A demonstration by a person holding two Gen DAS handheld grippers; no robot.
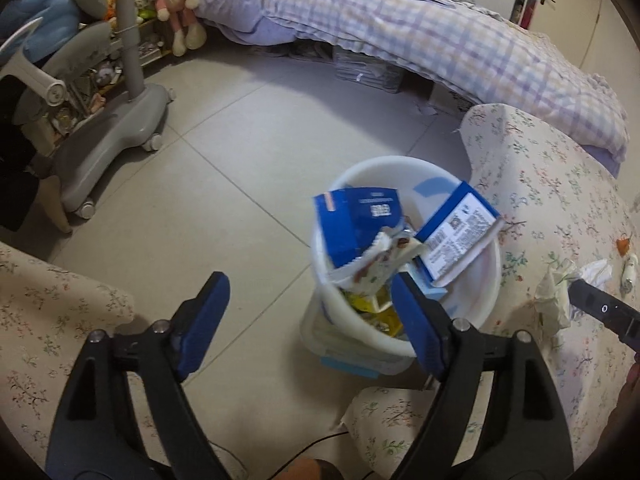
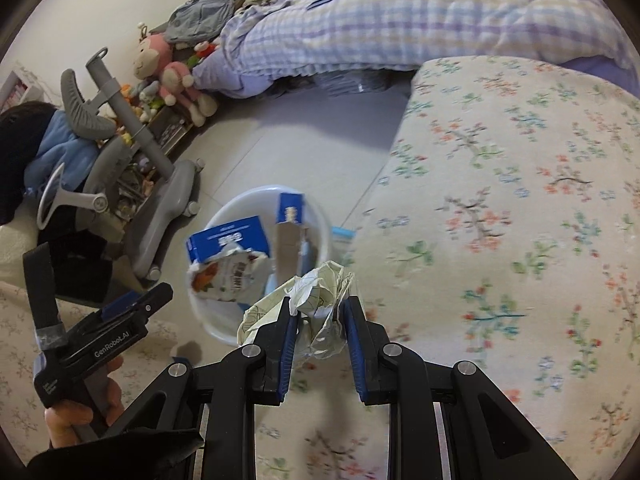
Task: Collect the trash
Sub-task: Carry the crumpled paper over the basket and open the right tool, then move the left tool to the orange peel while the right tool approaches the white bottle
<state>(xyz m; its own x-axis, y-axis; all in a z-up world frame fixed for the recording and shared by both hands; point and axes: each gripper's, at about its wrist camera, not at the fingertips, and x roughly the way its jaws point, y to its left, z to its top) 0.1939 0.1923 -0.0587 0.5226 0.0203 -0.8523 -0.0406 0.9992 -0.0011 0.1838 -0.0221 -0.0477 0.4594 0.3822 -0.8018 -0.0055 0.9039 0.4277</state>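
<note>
With my left gripper [image 1: 308, 300] open and empty, my right gripper [image 2: 319, 312] clamps crumpled paper [image 2: 316, 296], which I judge must next be carried over the bin [image 2: 224, 328] and released.

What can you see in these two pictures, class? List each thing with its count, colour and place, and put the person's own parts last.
Bin: one, white, on the floor between the floral covers.
Cartons: two in the bin, blue and white, sticking up above the rim.
Snack wrapper: one, white with print, on top in the bin.
Crumpled paper: one, cream, between the right gripper's pads.
Tissue: one, white, on the floral cover at right.
Chair: one, grey, on wheels, left.
Quilt: one, lilac check, on the bed behind.
Monkey toy: one, pink, by the bed.
Left gripper: black with blue pads, open, empty, beside the bin.
Right gripper: shut on the crumpled paper.
Hand: one, holding the left gripper's handle.
</note>
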